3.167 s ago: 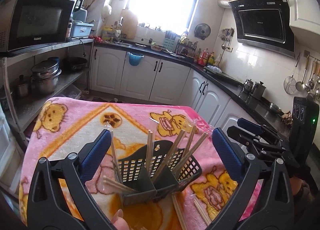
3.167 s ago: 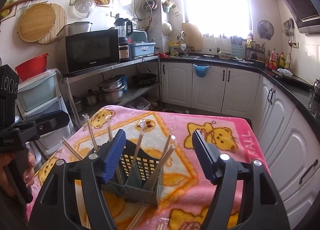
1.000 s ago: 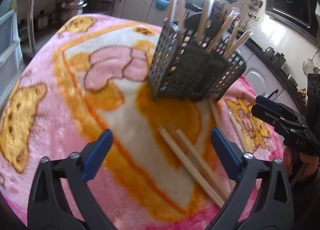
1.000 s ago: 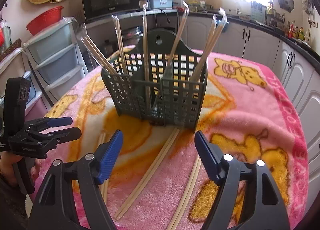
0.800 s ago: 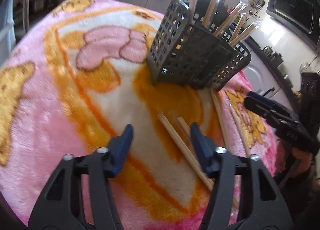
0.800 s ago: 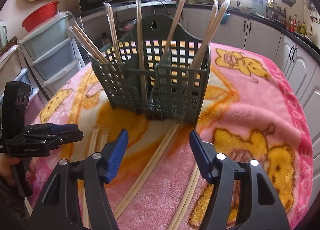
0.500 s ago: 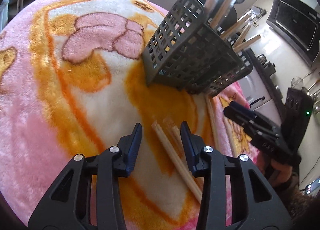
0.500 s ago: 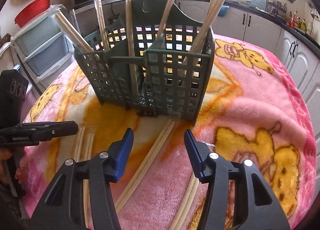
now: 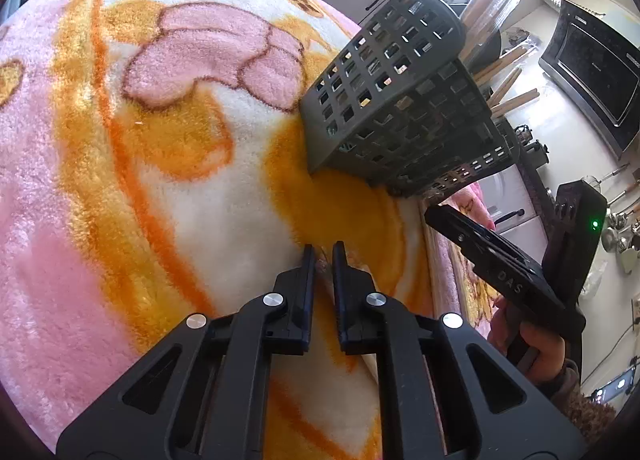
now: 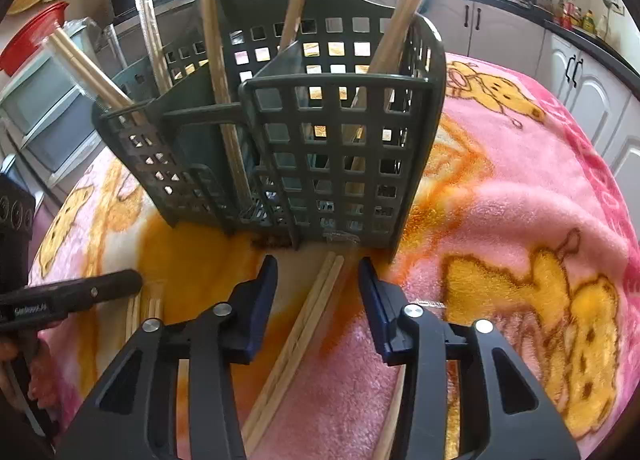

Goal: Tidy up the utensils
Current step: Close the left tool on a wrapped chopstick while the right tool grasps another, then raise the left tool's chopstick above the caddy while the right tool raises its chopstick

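My left gripper [image 9: 323, 250] points down at the blanket [image 9: 120, 180], its jaws drawn together to a narrow slit. I cannot make out from its own camera whether a chopstick is pinched in that slit; only blanket shows between the tips. In the right camera the same gripper [image 10: 134, 280] sits over a pair of chopsticks [image 10: 146, 310] lying on the blanket. The basket [image 9: 400, 108] stands ahead of it and to the right, with chopsticks sticking up out of it.

My right gripper [image 10: 318, 266] is half open and its jaws are closing. A pair of chopsticks [image 10: 308, 316] lies on the blanket between the fingers, running from just ahead of the tips back under the gripper; the pads do not touch it. The basket [image 10: 320, 164] stands directly ahead, close to the fingertips. Another chopstick [image 10: 394, 412] lies to the right, partly hidden under the right finger.
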A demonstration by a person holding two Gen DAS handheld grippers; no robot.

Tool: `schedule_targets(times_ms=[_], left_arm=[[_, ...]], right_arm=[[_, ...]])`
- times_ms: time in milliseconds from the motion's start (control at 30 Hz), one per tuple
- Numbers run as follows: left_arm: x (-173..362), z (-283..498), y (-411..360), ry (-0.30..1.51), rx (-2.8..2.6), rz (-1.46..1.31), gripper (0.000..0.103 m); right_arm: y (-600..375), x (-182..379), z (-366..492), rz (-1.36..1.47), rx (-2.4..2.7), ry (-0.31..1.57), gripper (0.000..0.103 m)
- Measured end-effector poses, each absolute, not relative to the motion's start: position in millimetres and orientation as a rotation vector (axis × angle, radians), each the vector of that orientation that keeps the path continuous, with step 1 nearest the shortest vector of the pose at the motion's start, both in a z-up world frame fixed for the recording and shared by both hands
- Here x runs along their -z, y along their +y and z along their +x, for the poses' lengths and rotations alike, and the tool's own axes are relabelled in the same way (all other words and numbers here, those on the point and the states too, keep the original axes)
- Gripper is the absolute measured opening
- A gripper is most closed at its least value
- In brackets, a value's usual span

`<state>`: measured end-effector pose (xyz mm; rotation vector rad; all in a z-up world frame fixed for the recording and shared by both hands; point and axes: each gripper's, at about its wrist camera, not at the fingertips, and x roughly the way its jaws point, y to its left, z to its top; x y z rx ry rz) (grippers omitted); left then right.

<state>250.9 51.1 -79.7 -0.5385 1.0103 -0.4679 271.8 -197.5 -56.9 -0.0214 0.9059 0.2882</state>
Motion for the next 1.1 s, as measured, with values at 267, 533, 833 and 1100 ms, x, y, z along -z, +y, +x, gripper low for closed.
schedule_targets(times_ms=[267,533,833,1100], left_arm=[[69,243,56,0.979,0.464,-0.500,0.004],[42,234,65,0.911,0.475,-0.483,0.004],[-14,225,53,0.792,0.537,-0.424,0.002],[-52,219,34,0.706,0.572,-0.356,0.002]], right_arm=[[-198,71,283,0.017,-0.249,0.949,0.018],[-220,57,280,0.098,-0.338,0.926,0.010],[-228,3,257,0.059,-0.439,0.792,0.010],[-221,-41,231,0.007,-0.486,0.692,0.010]])
